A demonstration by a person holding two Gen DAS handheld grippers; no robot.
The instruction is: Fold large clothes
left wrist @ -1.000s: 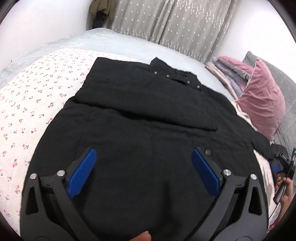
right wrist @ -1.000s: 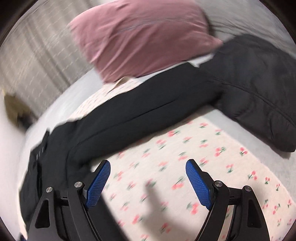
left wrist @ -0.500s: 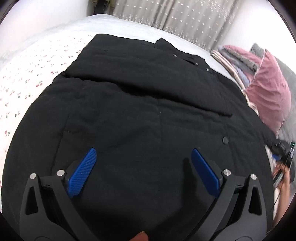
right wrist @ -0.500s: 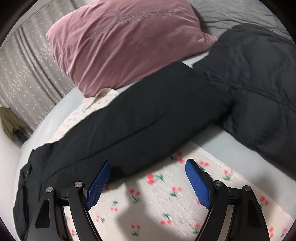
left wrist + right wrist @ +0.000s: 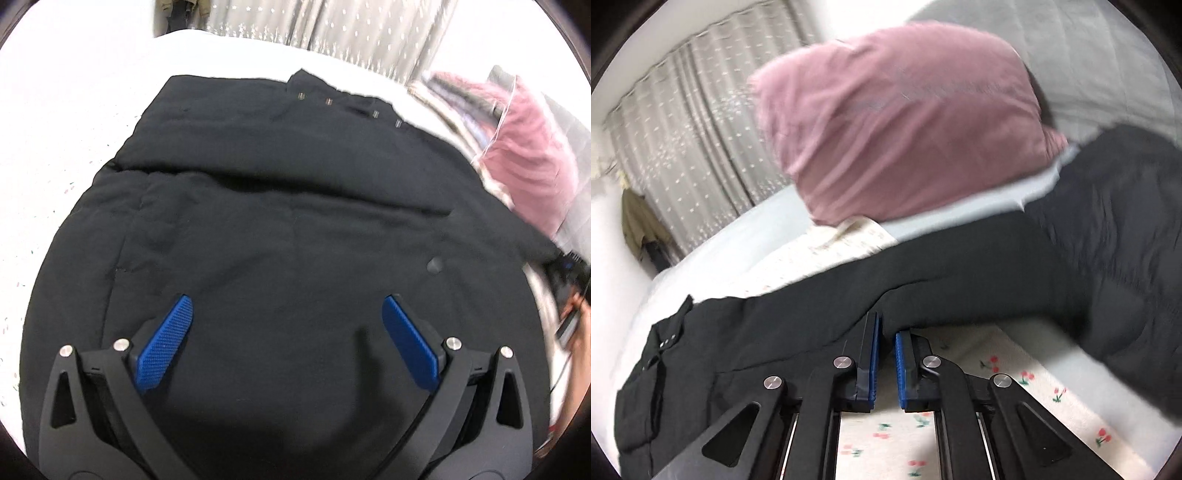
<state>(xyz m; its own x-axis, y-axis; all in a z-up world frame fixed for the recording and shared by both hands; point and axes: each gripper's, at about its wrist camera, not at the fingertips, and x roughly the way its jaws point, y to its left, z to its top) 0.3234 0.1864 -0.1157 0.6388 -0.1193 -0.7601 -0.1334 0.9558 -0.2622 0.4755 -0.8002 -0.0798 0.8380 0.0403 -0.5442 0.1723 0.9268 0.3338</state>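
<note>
A large black coat (image 5: 295, 221) lies spread flat on the bed, snap buttons along its collar at the far end. My left gripper (image 5: 284, 314) hovers over the coat's lower body, its blue pads wide apart and nothing between them. In the right wrist view the coat's long black sleeve (image 5: 960, 280) stretches across the cherry-print sheet (image 5: 1015, 376). My right gripper (image 5: 886, 330) is shut on the near edge of that sleeve, with the fabric pinched at the pad tips.
A pink pillow (image 5: 905, 122) leans on the grey headboard just beyond the sleeve. A dark quilted garment (image 5: 1126, 240) is heaped at the right. Grey dotted curtains (image 5: 701, 129) hang behind the bed. A person's hand (image 5: 580, 332) shows at the right edge of the left wrist view.
My right gripper moved in to the sleeve's edge and its jaws went from wide apart to shut on the fabric. The left gripper stayed open over the coat, with only a slight tilt.
</note>
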